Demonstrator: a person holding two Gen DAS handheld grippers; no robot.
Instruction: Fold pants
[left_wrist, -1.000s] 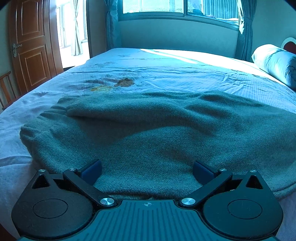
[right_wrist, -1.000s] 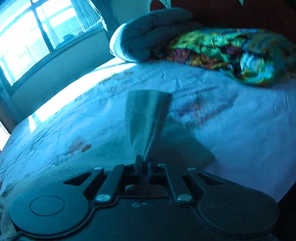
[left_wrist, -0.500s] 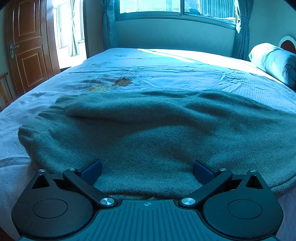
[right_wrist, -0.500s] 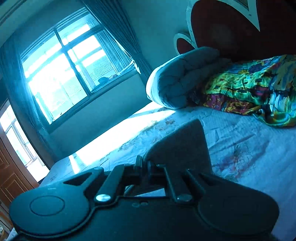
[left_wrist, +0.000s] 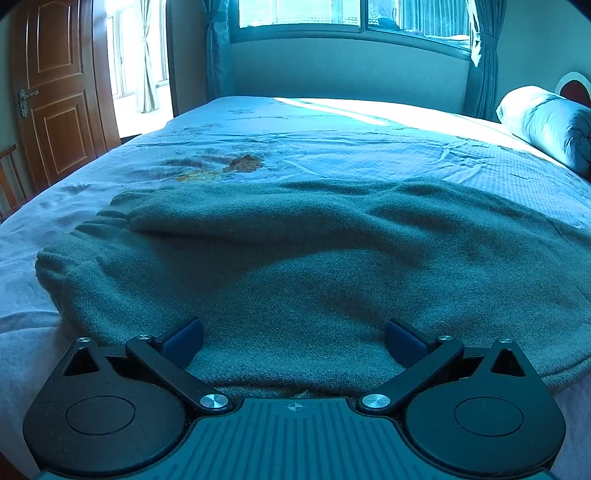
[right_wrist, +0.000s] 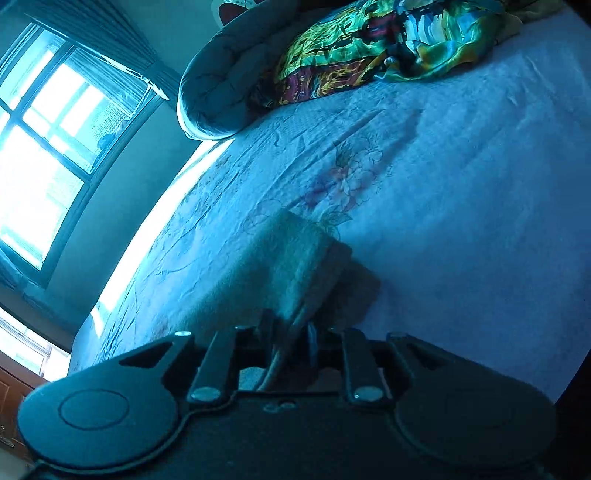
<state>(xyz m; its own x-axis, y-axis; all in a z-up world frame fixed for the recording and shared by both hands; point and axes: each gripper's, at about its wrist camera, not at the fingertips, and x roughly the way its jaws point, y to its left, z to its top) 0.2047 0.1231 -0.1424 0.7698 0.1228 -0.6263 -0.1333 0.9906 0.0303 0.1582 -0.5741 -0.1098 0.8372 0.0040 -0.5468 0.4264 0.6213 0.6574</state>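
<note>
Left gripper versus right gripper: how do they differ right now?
The left gripper has its jaws spread wide and grips nothing; the right gripper is clamped on a fold of the pants.
The left gripper sits low over the pants spread flat on the bed; the right gripper holds its end raised off the sheet, camera tilted.
Both work the same grey-green pants.

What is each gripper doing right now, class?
Left gripper: open, fingers spread over the pants.
Right gripper: closed on the pants' end.
</note>
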